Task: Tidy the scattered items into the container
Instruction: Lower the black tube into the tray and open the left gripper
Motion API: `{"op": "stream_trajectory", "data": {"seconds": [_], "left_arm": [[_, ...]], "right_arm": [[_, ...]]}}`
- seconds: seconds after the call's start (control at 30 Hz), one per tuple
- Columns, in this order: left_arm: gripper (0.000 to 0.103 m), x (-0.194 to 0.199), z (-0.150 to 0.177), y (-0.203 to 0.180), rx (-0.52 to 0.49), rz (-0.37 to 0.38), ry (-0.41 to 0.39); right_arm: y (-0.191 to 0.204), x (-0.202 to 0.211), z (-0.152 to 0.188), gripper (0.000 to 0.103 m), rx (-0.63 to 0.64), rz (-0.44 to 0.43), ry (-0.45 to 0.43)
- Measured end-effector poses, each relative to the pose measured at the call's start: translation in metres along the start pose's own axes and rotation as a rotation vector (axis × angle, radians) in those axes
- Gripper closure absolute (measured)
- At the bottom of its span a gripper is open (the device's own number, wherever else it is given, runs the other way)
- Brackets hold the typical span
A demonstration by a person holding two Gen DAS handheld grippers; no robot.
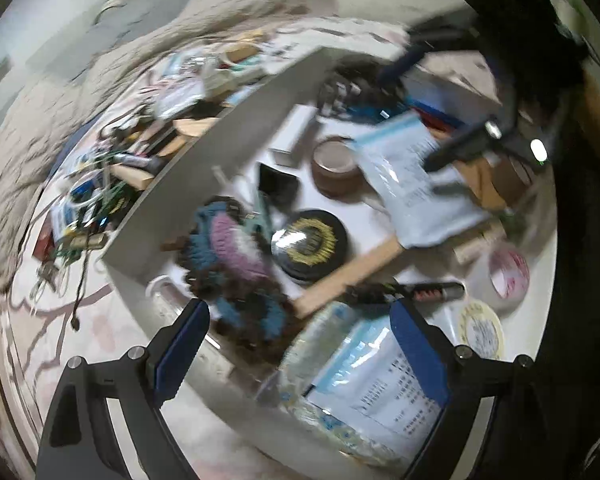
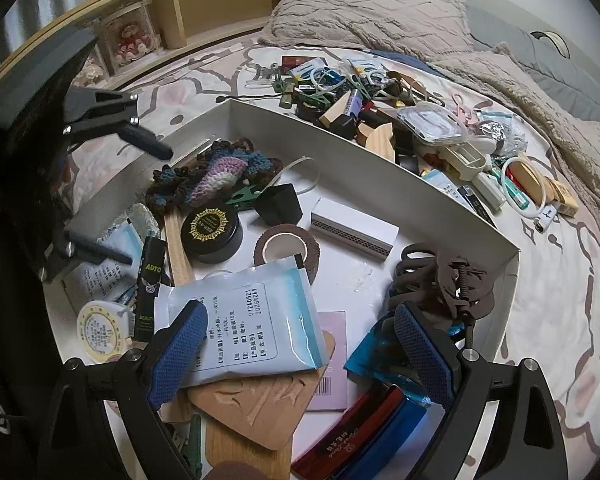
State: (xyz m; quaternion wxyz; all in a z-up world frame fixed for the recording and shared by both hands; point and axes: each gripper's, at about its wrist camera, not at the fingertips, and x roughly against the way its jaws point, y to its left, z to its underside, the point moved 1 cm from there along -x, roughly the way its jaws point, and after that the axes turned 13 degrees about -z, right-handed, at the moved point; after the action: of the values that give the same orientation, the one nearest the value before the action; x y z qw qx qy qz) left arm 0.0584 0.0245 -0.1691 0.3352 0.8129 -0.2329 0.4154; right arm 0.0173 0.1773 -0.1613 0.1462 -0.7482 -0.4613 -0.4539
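You are holding both claws over the white container (image 2: 380,148), which is sitting on the patterned bed (image 2: 548,320) with its long far wall running from near left to far right. Your right claw (image 2: 300,356) is standing spread wide, nothing pinched between its blue pads (image 2: 180,356); it is hovering above a pale blue sachet (image 2: 244,320) that is lying on a carved wooden piece (image 2: 260,404) at the near end of the container. Just right of it a brown hair claw clip (image 2: 444,280) is resting against the near right corner. Your left claw (image 1: 300,360) is also spread wide and empty, pointing down over the left part of the container, above a second pale blue sachet (image 1: 380,392); that view is blurred. Farther in, a crocheted piece (image 2: 216,176) in blue, purple and brown is lying near the far left corner, with a round black tin (image 2: 212,232), a brown tape roll (image 2: 288,248) and a white box (image 2: 356,232) spread across the middle of the floor. The scattered items (image 2: 380,96) are still lying in a heap on the bed just beyond the far wall, stretching from the middle toward the right, with a beige blanket (image 2: 380,16) bunched behind them.
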Motion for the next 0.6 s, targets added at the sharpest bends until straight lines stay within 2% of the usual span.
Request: {"op": "stream_trajectory", "data": {"seconds": [0.17,0.3,0.6], "left_arm": [[0.011,-0.007,-0.003,-0.017,-0.052,0.015,0.009],[0.011,-0.012,-0.013,-0.021,-0.012,0.083,0.008],[0.011,-0.02,-0.025,-0.025,0.048,0.104,0.021]], "right_arm": [[0.0,0.0,0.0,0.009,0.002,-0.001,0.0],[0.002,-0.001,-0.001,0.009,0.006,0.0,0.0],[0.003,0.001,-0.001,0.009,0.006,-0.001,-0.006]]}}
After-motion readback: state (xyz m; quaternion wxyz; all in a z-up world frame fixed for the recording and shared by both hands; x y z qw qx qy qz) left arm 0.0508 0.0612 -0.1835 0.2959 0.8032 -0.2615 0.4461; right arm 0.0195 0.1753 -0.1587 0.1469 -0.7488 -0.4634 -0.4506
